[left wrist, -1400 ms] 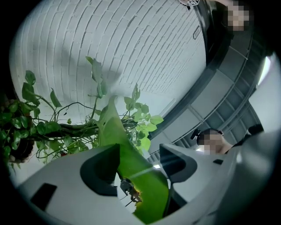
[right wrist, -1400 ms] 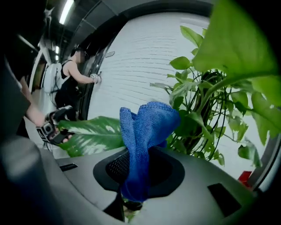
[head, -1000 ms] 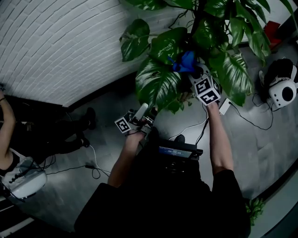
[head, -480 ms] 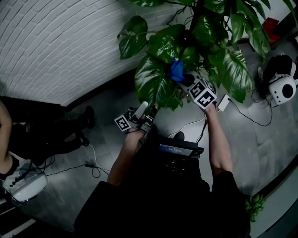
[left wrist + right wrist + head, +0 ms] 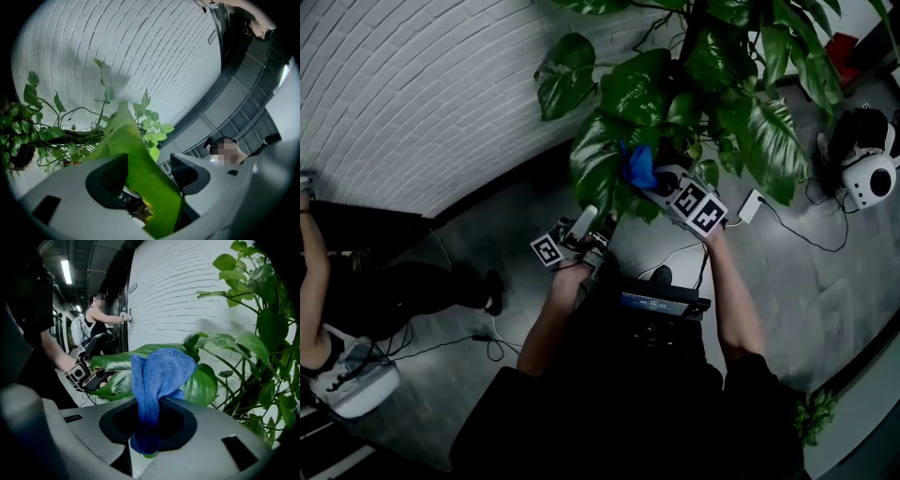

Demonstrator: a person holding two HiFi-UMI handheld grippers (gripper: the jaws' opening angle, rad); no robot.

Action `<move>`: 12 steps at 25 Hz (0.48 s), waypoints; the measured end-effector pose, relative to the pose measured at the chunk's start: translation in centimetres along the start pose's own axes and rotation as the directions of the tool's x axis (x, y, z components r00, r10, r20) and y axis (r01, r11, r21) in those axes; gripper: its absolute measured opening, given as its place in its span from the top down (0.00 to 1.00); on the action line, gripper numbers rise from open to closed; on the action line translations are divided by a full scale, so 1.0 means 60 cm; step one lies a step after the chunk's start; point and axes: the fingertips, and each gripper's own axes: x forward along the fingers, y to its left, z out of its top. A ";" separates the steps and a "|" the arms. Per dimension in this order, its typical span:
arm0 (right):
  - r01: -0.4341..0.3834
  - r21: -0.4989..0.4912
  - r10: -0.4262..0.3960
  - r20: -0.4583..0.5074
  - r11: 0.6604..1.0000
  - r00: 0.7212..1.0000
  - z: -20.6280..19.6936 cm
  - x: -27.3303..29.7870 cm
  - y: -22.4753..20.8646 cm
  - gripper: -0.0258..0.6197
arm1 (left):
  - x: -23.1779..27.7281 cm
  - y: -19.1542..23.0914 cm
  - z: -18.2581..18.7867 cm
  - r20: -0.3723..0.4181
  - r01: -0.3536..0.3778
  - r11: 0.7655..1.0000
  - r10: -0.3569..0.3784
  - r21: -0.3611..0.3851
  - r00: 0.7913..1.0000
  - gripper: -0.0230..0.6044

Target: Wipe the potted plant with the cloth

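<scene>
The potted plant (image 5: 712,66) spreads big glossy leaves across the top of the head view. My left gripper (image 5: 584,221) holds the tip of one large drooping leaf (image 5: 598,173) from below. In the left gripper view that leaf (image 5: 129,140) runs between the half-closed jaws of the left gripper (image 5: 147,168). My right gripper (image 5: 656,180) is shut on a bunched blue cloth (image 5: 636,165), which rests on the leaf's upper face. In the right gripper view the cloth (image 5: 161,369) sticks up from the jaws of the right gripper (image 5: 157,408), in front of the leaf (image 5: 112,363).
A white brick wall (image 5: 422,84) stands behind the plant. A white and black headset-like device (image 5: 867,173), a white power block (image 5: 752,210) and cables lie on the grey floor at right. A person's legs (image 5: 412,286) reach in from the left. Another person (image 5: 96,319) stands by the wall.
My right gripper has slid the blue cloth leftward and down along the large leaf, toward its tip. The left gripper has stayed put. The legs at left have shifted.
</scene>
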 end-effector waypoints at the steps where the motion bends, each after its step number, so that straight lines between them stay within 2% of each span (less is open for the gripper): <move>1: -0.013 0.002 0.013 0.009 1.000 1.000 0.001 0.003 0.010 0.79 | 0.000 0.000 0.001 0.003 0.001 1.000 -0.001 -0.001 1.000 0.47; 12: -0.121 -0.019 0.122 0.091 0.992 0.988 0.010 0.017 0.122 0.79 | -0.003 -0.003 0.011 0.030 0.007 1.000 -0.006 -0.004 1.000 0.47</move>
